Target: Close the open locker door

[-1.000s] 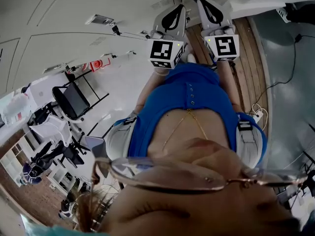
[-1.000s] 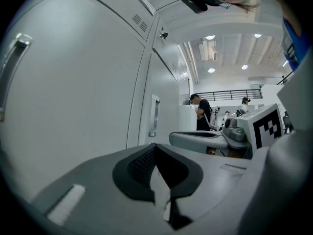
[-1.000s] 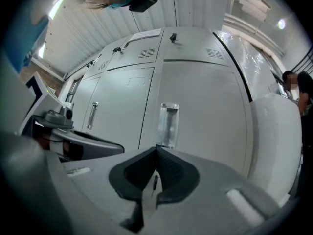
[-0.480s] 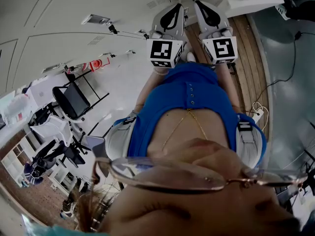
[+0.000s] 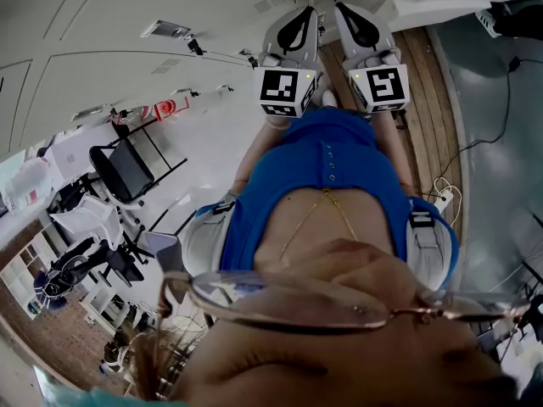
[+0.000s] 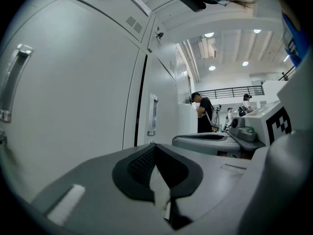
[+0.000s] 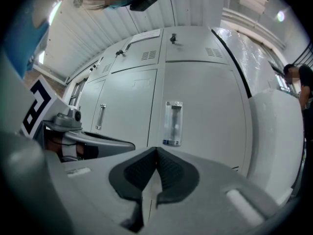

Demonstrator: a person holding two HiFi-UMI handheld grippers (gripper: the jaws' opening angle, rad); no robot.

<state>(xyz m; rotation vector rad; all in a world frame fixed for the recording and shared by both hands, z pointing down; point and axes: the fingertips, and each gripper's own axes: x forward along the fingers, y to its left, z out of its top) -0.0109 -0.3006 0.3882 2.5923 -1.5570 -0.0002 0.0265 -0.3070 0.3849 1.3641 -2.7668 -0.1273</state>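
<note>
Almost nothing has changed in the last second. My left tool (image 6: 155,147) and right tool (image 7: 156,152) stay side by side, both clenched on nothing. The locker door (image 7: 200,102) just ahead looks flush with its neighbours, so I judge the closing done.

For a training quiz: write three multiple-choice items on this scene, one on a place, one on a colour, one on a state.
1. Where is the clear handle? A on a locker door; B on the floor; C in a gripper.
2. The person's top is: A red; B blue; C green.
3. The right gripper is: A shut and empty; B wide open; C shut on a handle.
A: it sits on the door ahead. B: blue in the head view. A: its jaws meet with nothing between.
</note>
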